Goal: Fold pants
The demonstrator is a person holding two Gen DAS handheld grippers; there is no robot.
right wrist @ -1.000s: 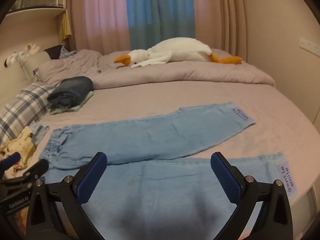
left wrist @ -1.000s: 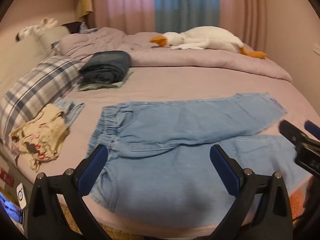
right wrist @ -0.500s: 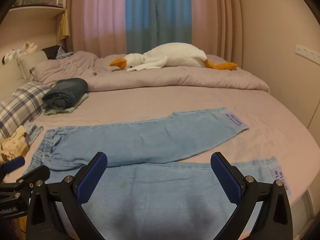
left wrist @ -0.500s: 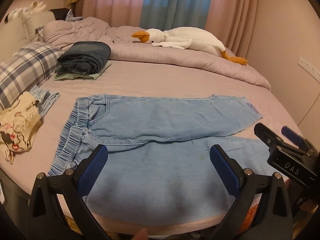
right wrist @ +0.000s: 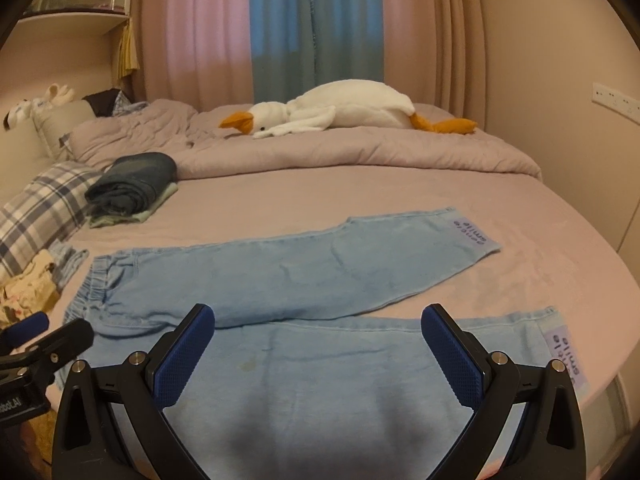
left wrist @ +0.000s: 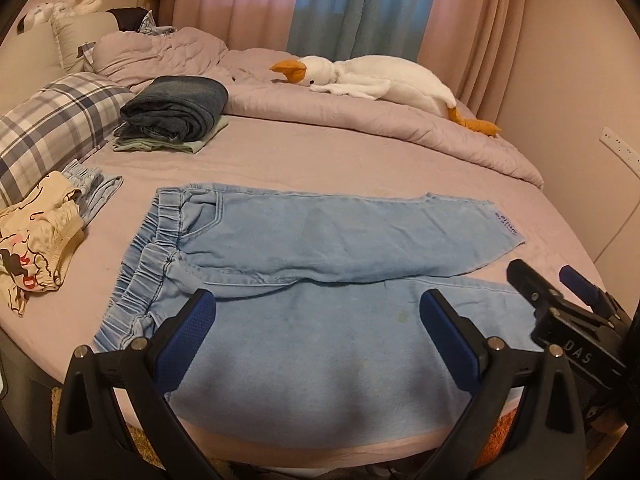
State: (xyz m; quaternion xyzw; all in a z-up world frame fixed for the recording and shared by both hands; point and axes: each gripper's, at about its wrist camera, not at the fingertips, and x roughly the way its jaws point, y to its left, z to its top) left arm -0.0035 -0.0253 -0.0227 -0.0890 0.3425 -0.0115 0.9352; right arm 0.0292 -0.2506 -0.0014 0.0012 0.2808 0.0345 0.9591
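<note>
Light blue denim pants (left wrist: 320,264) (right wrist: 304,320) with an elastic waistband lie flat and unfolded on the pink bed sheet (left wrist: 320,160), along the near edge, waistband left, legs splayed rightward, printed cuffs.

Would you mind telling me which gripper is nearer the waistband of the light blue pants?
Left. The left gripper hovers by the waistband; the right gripper hovers over the near leg, toward the cuffs.
</note>
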